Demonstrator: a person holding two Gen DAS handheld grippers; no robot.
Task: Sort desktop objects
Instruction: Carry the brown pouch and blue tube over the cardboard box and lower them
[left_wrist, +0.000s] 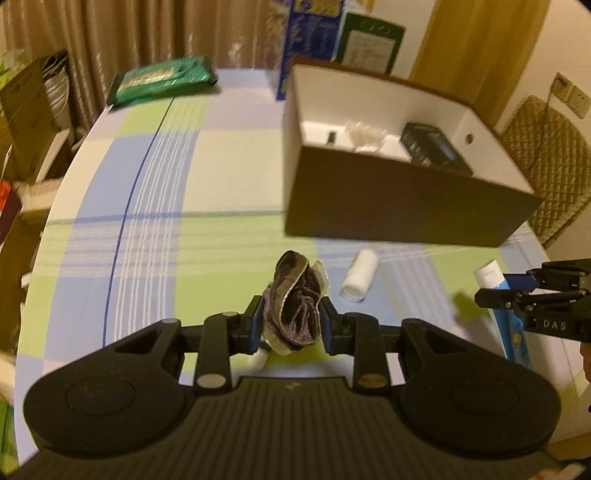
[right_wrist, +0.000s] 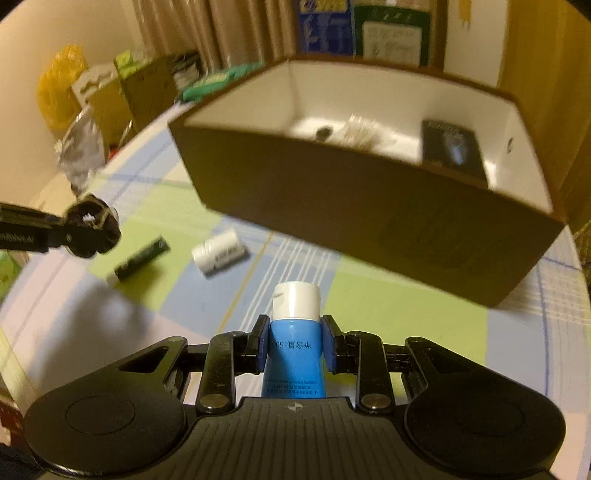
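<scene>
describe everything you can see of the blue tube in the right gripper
The blue tube looks like soft plastic, with a white flip cap and small white print on its body. It is clamped between the blue pads of the right gripper, just below the cap, which points away from the camera toward the brown box. The left wrist view shows it held above the checked tablecloth. Only the pads visibly touch it.

Ahead of me the brown box (right_wrist: 369, 206) blocks the surface's (left_wrist: 229, 155) far right part; its top stands open. A white bottle (right_wrist: 219, 254) and dark stick (right_wrist: 142, 258) lie before it; the left side is free.
</scene>
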